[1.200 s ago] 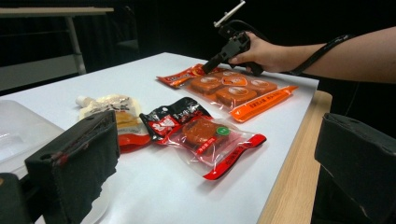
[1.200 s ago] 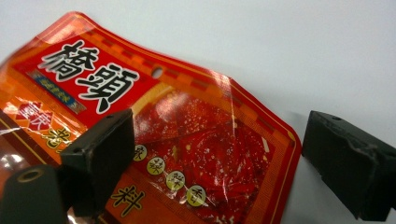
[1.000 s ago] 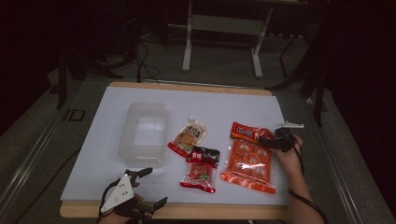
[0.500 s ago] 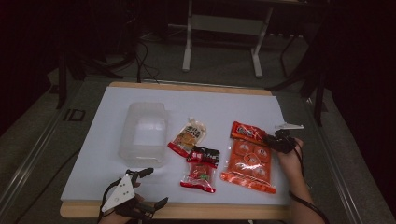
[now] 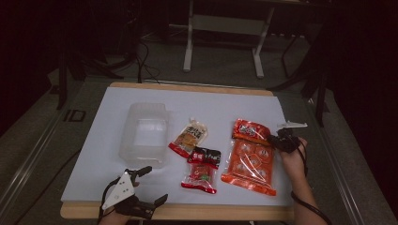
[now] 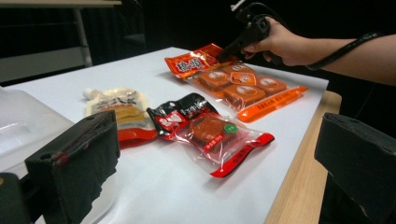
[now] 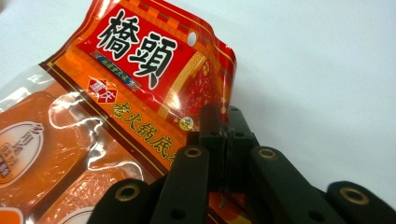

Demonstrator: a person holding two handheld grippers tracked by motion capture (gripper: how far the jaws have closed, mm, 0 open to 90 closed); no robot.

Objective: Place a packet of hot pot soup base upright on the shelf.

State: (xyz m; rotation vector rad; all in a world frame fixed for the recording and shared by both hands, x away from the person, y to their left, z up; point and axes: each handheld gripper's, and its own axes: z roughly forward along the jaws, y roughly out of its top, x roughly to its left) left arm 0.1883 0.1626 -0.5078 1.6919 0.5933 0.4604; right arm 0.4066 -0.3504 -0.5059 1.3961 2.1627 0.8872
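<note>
A: Right hand-held gripper [image 5: 274, 139] clenched on right edge of orange pack [image 5: 248, 157], near its top; jaws pressed together over the film in right gripper view

B: Pack where?

A: Flat on desk [image 5: 94, 154], right side, long axis running near-to-far, slightly tilted; lies left of and under the gripper tips

B: Left one?

A: Left hand-held gripper [image 5: 145, 185] released, wide apart, holding nothing, near front-left desk edge, just beside clear tub [image 5: 143, 133]

B: Nearer hand?

A: Right, already on it; left well apart, two small packs between

B: Likely move?

A: Lift and carry leftward toward tub, judging by layout

B: Hidden bits?

A: Depth of bite hidden behind the jaws; pack's lower end cut off in right gripper view; tub contents hard to make out
</note>
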